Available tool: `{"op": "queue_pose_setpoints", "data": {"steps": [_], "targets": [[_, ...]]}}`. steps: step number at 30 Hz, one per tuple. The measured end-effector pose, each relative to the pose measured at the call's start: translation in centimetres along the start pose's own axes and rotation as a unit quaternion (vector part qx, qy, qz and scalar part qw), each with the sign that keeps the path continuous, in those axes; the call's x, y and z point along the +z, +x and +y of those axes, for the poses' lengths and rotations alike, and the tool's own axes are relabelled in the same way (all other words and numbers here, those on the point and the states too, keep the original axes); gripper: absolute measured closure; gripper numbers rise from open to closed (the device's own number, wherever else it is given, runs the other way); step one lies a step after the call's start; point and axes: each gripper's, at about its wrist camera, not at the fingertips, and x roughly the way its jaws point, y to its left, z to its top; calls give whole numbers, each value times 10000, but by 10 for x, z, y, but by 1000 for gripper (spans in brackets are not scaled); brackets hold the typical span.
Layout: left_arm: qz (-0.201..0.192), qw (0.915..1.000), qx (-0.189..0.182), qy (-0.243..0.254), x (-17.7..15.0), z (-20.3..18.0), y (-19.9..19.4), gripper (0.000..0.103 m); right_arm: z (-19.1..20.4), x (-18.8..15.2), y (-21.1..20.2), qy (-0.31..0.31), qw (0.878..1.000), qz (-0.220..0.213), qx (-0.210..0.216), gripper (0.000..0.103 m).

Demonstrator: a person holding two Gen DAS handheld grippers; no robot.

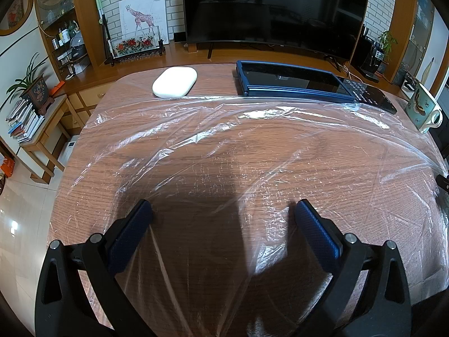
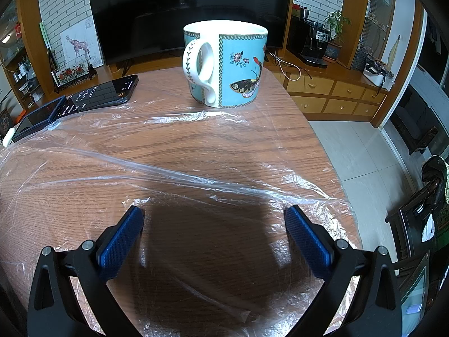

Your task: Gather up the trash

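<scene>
A clear plastic sheet or bag (image 1: 238,146) lies flat and crinkled over most of the wooden table (image 1: 213,75); it also shows in the right wrist view (image 2: 196,174). My left gripper (image 1: 223,210) is open and empty, low over the near part of the plastic. My right gripper (image 2: 214,216) is open and empty over the plastic near the table's right edge. Neither touches anything that I can see.
A white oval case (image 1: 174,81) and a dark blue tablet with keyboard (image 1: 294,80) lie at the far side. A turquoise butterfly mug (image 2: 224,64) stands at the far right beside a black phone (image 2: 106,91). A TV (image 1: 275,8) stands behind the table.
</scene>
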Motion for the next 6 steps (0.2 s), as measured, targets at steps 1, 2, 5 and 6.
{"op": "queue_pose_setpoints", "data": {"steps": [1,2,5,6], "targets": [[0,10000,1,0,0,-1,0,1,0,0,0,0,10000,0,0,4],[0,10000,1,1,0,0,0,1,0,0,0,0,10000,0,0,4],[0,10000,2,1,0,0,0,1,0,0,0,0,10000,0,0,4],[0,10000,2,1,0,0,0,1,0,0,0,0,10000,0,0,4]]}}
